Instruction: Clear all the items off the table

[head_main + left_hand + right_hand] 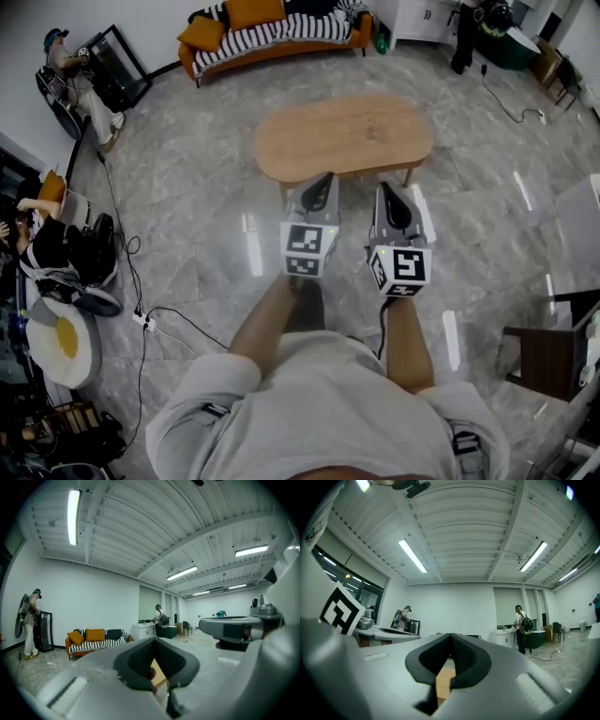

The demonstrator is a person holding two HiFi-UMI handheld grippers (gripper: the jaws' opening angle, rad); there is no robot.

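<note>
Left gripper [324,178] and right gripper [384,187] sit side by side at the person's front, jaws pressed together on both, nothing between them; just beyond their tips stands the oval wooden table [342,131], its top apparently bare; my worry: reaching in with jaws closed would shove any small unseen item off the edge rather than grasp it.

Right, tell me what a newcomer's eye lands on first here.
The oval wooden table in mid-floor, its top bare. Just before it, the left gripper and right gripper are held side by side, jaws together and holding nothing. An orange sofa stands against the far wall.
</note>
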